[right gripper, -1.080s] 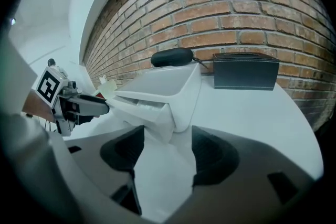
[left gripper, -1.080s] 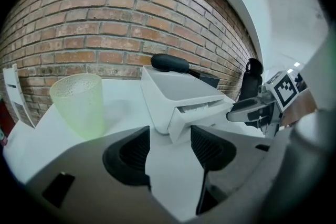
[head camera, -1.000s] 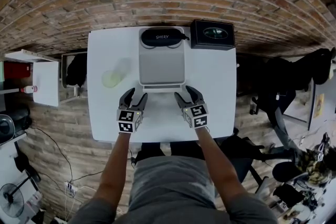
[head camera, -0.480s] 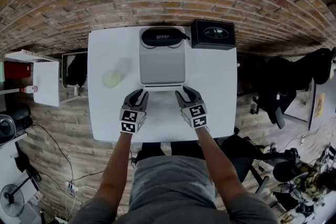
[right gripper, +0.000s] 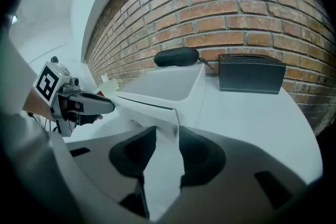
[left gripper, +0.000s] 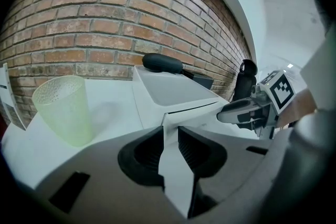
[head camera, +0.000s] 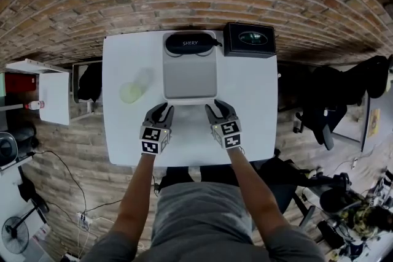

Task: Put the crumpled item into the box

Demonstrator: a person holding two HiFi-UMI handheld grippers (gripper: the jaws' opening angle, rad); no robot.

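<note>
Box [left gripper: 173, 92] edge pinched, gripper views only

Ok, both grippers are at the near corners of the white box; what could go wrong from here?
1. The left gripper and right gripper pinch only the thin near corners of the box; an uneven lift could slip or bend them.
2. The black glasses case lies at the box's far end, seemingly on it, and may slide off if the top rises.
3. The green cup stands near the left gripper and could get knocked.
</note>
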